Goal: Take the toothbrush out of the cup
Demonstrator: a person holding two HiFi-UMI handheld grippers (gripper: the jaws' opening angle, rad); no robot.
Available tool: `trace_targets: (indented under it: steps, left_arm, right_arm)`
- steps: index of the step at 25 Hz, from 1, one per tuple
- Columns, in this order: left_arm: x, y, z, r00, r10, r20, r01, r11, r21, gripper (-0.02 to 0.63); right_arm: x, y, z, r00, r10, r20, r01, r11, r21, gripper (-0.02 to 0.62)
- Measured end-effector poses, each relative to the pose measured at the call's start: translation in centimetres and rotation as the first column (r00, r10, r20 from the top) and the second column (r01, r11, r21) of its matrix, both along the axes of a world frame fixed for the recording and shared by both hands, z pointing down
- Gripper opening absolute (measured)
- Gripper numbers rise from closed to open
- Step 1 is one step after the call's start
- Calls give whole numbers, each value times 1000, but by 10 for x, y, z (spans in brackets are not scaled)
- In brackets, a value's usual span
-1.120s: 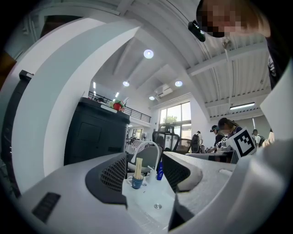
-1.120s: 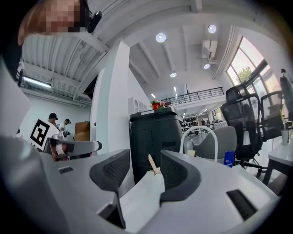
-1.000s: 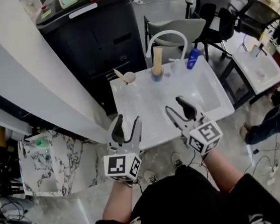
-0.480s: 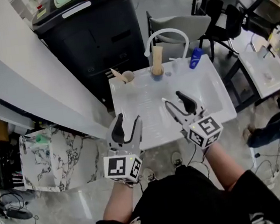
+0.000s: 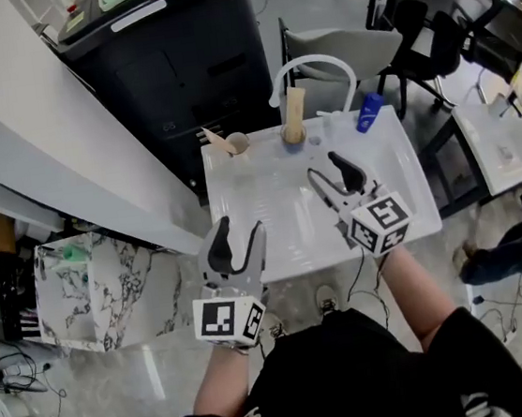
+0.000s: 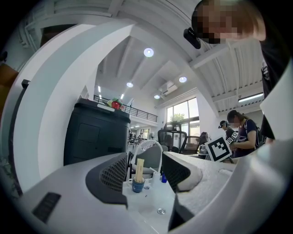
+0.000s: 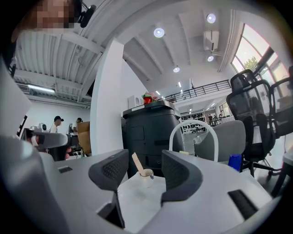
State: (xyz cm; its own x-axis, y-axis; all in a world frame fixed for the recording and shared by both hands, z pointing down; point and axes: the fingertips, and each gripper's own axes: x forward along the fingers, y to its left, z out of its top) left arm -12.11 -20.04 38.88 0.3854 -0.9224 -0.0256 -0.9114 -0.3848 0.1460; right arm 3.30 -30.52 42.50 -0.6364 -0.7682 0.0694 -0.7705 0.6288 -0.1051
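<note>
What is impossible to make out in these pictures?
Toothbrush bristles: right gripper view, lower end hidden inside the cup; head view, too small.
Blue bottle label: head view, too small.
Pale piece in the blue cup: left gripper view, too small to identify.

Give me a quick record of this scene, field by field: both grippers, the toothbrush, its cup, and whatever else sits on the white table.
left gripper: open, empty, at the near edge of the table
right gripper: jaws have just been opening, empty, over the table, facing the beige cup
toothbrush: leaning in the beige cup, untouched
beige cup: far left corner of the table
other items: blue cup holding a wooden piece, blue bottle, white arched tap
</note>
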Motion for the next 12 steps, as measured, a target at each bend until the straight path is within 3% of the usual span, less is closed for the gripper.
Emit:
trace_targets:
  steps: [12]
  left_arm:
    - [17, -6, 9, 999, -37, 10, 38, 999, -18, 226]
  right_arm:
    - [17, -72, 27, 1000, 8, 2, -8, 999, -44, 222]
